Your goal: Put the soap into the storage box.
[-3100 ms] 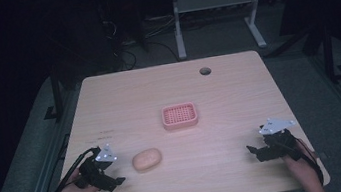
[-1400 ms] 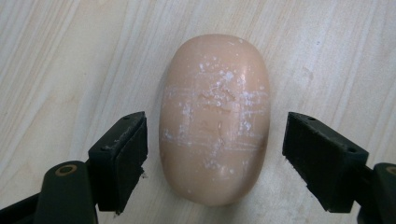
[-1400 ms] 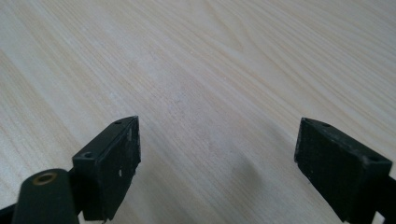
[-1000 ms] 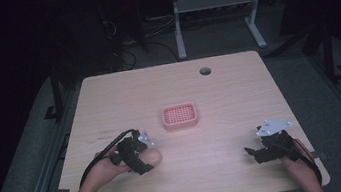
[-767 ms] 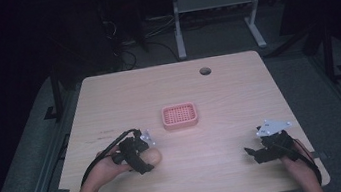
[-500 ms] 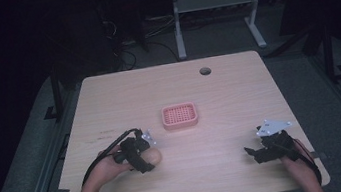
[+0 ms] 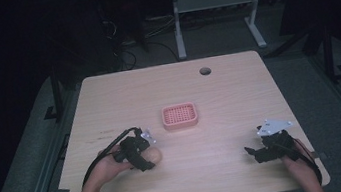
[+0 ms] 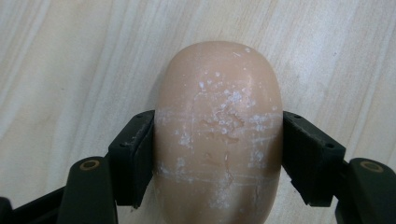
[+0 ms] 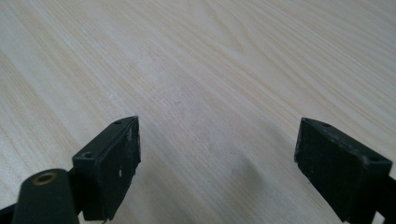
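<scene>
Tan soap (image 8: 218, 135) sits clamped in the left hand-held gripper (image 8: 218, 158).

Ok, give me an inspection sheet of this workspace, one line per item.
Surface: light wood table, round grommet hole near the far edge.
Job's things: tan soap bar lying on the table, scuffed with white flecks; pink perforated soap dish mid-table, nothing in it.
Clutter: nothing seen.
Grippers: left gripper has its fingers pressed on both sides of the soap; right gripper open above bare wood, near the table's right front.
Cables: black cable loops from the left gripper; more cables on the floor behind.
Surroundings: dark room, white desk frame beyond the table.
</scene>
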The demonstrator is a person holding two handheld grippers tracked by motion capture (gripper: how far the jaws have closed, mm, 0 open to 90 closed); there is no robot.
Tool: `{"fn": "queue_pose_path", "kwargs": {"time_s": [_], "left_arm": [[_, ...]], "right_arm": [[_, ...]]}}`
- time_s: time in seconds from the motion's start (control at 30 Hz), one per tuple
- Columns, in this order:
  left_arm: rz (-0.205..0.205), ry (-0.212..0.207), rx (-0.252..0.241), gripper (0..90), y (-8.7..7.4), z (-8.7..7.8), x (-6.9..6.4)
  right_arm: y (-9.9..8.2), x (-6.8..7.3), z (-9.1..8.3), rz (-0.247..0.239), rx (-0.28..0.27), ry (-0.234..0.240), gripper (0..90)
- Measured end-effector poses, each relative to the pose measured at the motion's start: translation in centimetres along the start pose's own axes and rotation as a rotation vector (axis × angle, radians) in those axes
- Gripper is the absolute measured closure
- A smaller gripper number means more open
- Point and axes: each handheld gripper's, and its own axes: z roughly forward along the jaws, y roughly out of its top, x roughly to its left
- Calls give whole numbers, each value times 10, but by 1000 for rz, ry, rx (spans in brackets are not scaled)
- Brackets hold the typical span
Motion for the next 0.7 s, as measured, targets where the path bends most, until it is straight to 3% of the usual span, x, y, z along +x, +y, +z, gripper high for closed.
{"fn": "queue_pose_path", "kwargs": {"time_s": [0.63, 0.67, 0.7], "left_arm": [[17, 2, -7, 321, 10, -6, 1], [10, 2, -12, 321, 11, -6, 0], [11, 1, -13, 321, 11, -6, 0]], "right_arm": [[0, -2, 0, -15, 4, -3, 138], [0, 0, 0, 12, -1, 4, 138], [0, 0, 0, 10, 0, 5, 138]]}}
